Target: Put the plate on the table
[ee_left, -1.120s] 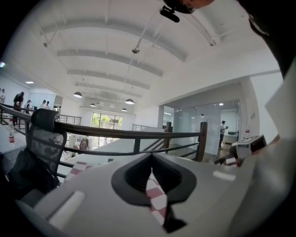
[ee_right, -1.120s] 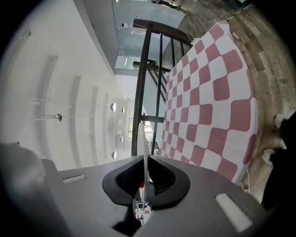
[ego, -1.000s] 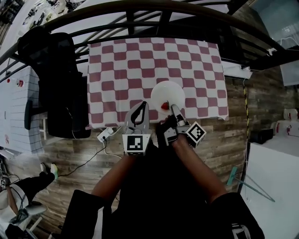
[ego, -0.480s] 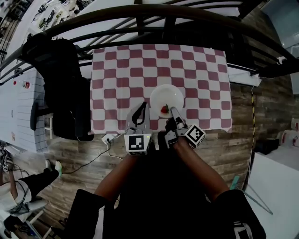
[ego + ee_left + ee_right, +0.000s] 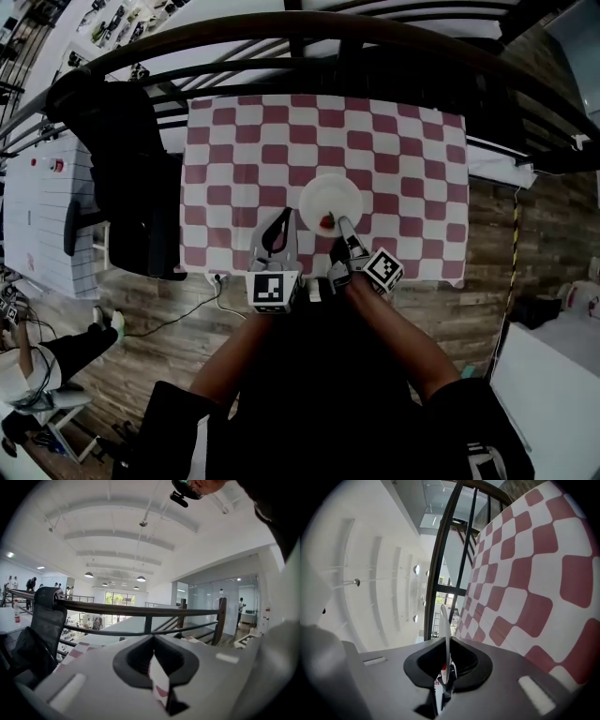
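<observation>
Arms: two bare forearms (image 5: 398, 328) reach from the bottom of the head view toward twelve o'clock, one gripper in each hand.
Left gripper (image 5: 282, 216): its jaws are pressed together with nothing between them. It sits over the near edge of the table, at about eight o'clock from the plate and clear of it.
Right gripper (image 5: 339, 223): pinching the plate's rim at the plate's six o'clock; its own view shows the thin white edge clamped between the jaws.
Plate (image 5: 333, 192): white and round, over the middle of the table, slightly toward the near edge. Whether it touches the cloth cannot be told.
Red item (image 5: 327, 221): small, on the plate at its six o'clock, just beside the gripping jaws; too small to identify.
Table (image 5: 234, 141): covered by a red-and-white chequered cloth.
Chair (image 5: 122, 159): black, at the table's nine o'clock.
Railing (image 5: 281, 37): dark and curved, beyond the table at twelve o'clock.
</observation>
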Demonstrator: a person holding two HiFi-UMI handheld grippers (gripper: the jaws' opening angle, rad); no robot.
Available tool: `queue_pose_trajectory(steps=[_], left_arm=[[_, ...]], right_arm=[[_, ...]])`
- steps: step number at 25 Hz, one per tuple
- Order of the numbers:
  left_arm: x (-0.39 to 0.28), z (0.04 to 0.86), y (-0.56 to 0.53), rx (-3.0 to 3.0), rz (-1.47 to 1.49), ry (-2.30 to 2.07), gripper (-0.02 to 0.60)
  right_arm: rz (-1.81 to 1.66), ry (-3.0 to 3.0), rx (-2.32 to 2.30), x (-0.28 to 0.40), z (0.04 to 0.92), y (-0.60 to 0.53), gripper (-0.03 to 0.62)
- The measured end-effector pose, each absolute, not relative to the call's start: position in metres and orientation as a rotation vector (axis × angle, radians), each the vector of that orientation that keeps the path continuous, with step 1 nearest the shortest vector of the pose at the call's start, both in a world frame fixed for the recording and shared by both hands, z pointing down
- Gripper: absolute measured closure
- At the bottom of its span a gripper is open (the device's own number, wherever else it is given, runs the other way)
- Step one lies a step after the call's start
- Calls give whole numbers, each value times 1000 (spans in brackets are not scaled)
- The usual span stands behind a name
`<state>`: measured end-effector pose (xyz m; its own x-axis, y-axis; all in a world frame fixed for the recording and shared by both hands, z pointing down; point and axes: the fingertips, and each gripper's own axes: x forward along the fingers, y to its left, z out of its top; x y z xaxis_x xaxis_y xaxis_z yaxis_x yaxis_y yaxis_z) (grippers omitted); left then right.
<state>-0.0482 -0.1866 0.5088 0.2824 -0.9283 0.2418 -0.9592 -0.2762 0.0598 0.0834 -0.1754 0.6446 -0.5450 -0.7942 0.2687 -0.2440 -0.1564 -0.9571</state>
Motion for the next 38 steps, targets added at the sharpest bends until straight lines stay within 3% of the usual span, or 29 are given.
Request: queue_pose_trajectory(steps=[16,38], left_arm=[[-85,515,-223,2166,289,-1928,574],[-79,511,-217,2126,310,-1916,574]], right_arm=[[-1859,1834,-1076,88,731,-219,576],[-1987,1790,-1082,71,780,-222,576]])
